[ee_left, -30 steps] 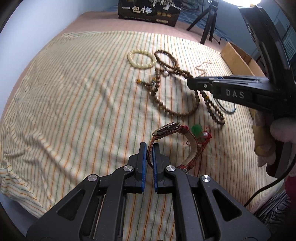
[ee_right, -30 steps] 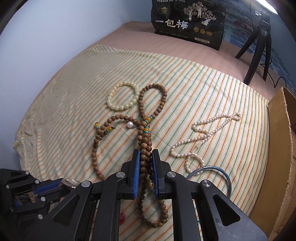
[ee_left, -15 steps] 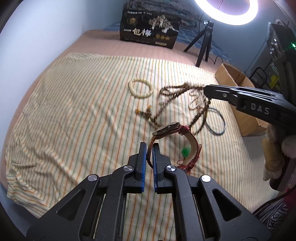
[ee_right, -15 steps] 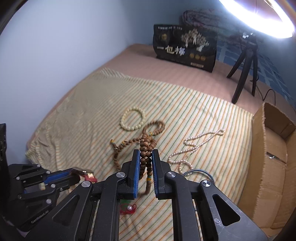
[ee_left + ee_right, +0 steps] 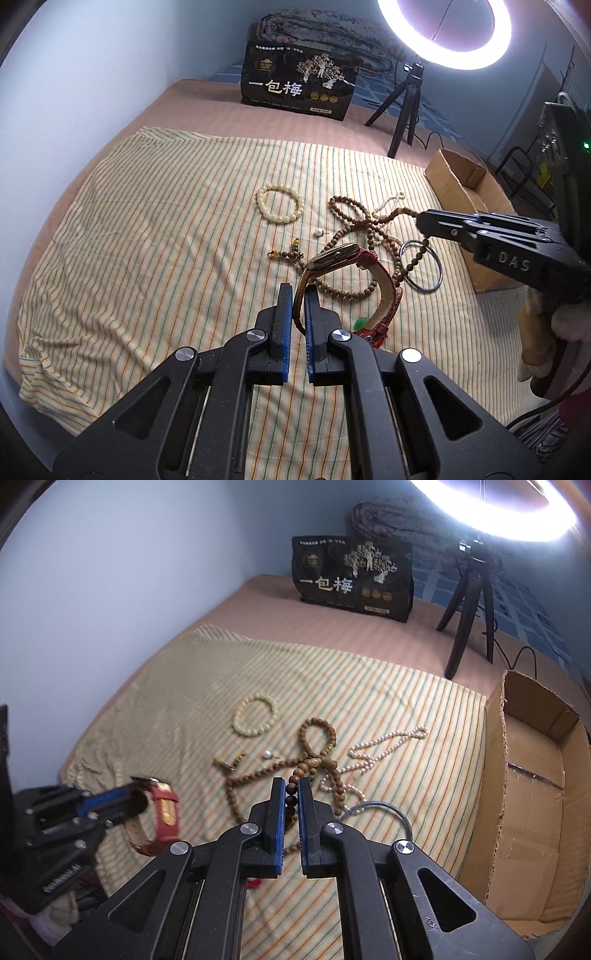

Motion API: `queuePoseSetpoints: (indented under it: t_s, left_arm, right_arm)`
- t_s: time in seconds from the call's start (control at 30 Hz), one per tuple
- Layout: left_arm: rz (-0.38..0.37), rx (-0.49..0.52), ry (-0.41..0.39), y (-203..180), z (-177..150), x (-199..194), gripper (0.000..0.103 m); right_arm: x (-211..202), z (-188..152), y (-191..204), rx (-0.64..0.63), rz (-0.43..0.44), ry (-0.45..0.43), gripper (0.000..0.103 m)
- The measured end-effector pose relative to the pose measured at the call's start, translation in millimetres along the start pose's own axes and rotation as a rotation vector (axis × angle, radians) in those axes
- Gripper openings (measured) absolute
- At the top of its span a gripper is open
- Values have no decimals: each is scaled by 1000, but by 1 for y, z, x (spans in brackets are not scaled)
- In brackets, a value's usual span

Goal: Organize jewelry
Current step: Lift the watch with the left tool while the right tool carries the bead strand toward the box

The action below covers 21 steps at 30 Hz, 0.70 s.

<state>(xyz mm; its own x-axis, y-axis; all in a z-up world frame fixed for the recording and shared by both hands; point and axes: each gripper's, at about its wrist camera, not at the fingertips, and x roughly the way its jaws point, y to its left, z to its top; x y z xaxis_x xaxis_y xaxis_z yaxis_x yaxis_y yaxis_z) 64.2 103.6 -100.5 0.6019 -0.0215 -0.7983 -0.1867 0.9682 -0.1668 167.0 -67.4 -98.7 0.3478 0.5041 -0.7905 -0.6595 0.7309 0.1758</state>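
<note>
Both our tongs have risen: left tongs (image 5: pixel 298 295) pinch the red-strapped wristwatch (image 5: pixel 354 280), right tongs (image 5: pixel 291 790) pinch the brown wooden bead necklace (image 5: pixel 314 764), partly lifted and untangling, centre frame.

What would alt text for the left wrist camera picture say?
The left gripper pinches the red strap of a wristwatch above a striped cloth, while the right gripper lifts a brown bead necklace. A cream bead bracelet and a metal bangle lie nearby.
</note>
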Motion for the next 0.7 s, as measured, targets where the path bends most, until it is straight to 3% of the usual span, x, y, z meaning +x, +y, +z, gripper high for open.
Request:
queuePoseSetpoints:
  t_s: [0.47,0.7]
  left_arm:
    - [-20,33,-66,-19,16,-17,4]
    - [-67,33,-91,-39,32,-28,4]
  right_arm:
    - [-72,21,2,1,1,-165,5]
    - [-120,29,-10,11,-23,-248,5]
